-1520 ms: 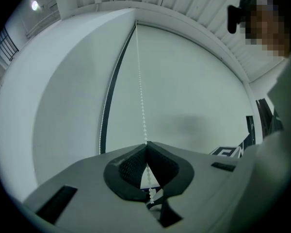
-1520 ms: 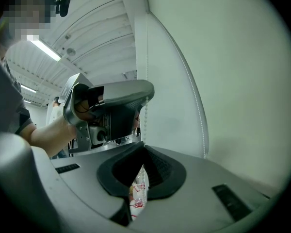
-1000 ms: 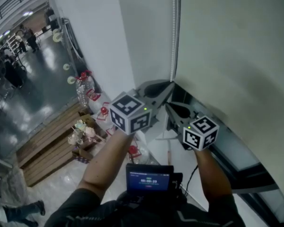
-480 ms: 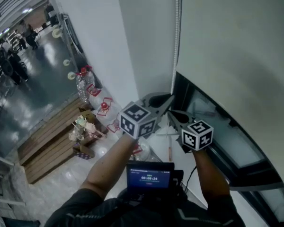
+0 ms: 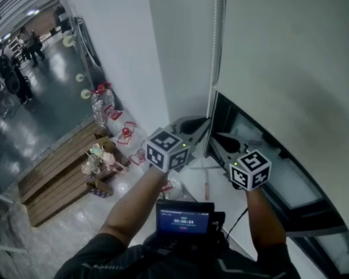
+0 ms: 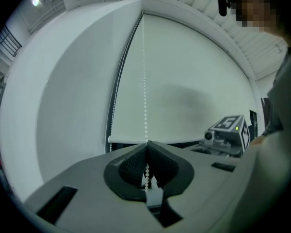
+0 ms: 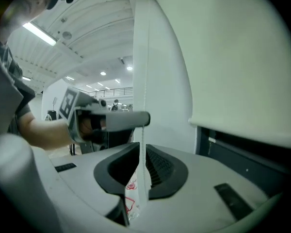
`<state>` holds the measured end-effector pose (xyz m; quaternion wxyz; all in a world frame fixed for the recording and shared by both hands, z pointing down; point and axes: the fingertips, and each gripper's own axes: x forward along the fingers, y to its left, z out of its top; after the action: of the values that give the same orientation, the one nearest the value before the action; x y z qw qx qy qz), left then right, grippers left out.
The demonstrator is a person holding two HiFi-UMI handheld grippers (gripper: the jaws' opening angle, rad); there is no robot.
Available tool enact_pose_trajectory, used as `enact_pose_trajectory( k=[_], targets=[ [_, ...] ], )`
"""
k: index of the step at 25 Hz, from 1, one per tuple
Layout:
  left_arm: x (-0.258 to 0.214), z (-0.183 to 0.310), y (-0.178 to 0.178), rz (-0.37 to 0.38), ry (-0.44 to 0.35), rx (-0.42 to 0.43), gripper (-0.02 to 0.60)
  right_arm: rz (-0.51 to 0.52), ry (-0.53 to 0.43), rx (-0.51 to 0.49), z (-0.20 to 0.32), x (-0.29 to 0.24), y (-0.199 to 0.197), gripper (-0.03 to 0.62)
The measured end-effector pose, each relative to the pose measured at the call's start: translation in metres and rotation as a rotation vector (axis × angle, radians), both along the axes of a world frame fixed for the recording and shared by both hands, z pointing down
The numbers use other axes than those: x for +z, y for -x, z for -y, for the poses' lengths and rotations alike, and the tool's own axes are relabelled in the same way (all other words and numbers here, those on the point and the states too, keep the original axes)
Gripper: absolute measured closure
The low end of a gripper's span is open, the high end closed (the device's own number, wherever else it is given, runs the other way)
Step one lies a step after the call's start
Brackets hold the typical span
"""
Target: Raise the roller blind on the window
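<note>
Both grippers sit lower in head view than a sec ago, and the roller blind (image 5: 291, 57) btm edge has gone up a bit: more of the window (image 5: 296, 176) shows under it. L gripper (image 5: 206, 122) pts at the bead chain (image 5: 217, 34), which hangs down the gap btwn blind and white wall (image 5: 174, 51). In left gripper view its jaws are closed tight on the chain: tips meet, beads run straight up from them along the blind's left edge, and a few beads show lower down btwn the ribbed pads (image 6: 131, 169). Blind's btm bar (image 6: 177, 139) lies just behind the jaw tips in that view.

R gripper (image 5: 220, 139) is just beside the L one, to its right and a little lower, marker cube toward the camera. Its jaws have just been opening: in right gripper view they stand apart w/ the chain hanging free in the gap, pressed by neither pad as far as I can tell. L gripper shows there too, hand round it, its closed tip on the chain right above the R jaws.

Blind covers most of the window; only the lower strip is bare. Small screen (image 5: 184, 218) at person's chest, btm of head view.
</note>
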<state>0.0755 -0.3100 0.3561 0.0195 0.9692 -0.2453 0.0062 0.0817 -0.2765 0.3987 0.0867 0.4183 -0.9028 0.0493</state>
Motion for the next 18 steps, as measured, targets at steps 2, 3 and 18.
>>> enact_pose_trajectory(
  k=[2, 3, 18],
  targets=[
    [0.000, 0.000, -0.001, 0.004, -0.008, -0.002, 0.586, 0.049, -0.050, -0.001, -0.003, -0.035, -0.007, 0.537],
    [0.000, 0.000, -0.002, -0.001, -0.007, -0.002, 0.586, 0.070, -0.080, -0.002, -0.003, -0.053, -0.008, 0.536],
    [0.002, -0.012, -0.002, 0.000, -0.015, 0.033, 0.586, 0.096, -0.280, -0.013, 0.025, -0.162, 0.020, 0.572]
  ],
)
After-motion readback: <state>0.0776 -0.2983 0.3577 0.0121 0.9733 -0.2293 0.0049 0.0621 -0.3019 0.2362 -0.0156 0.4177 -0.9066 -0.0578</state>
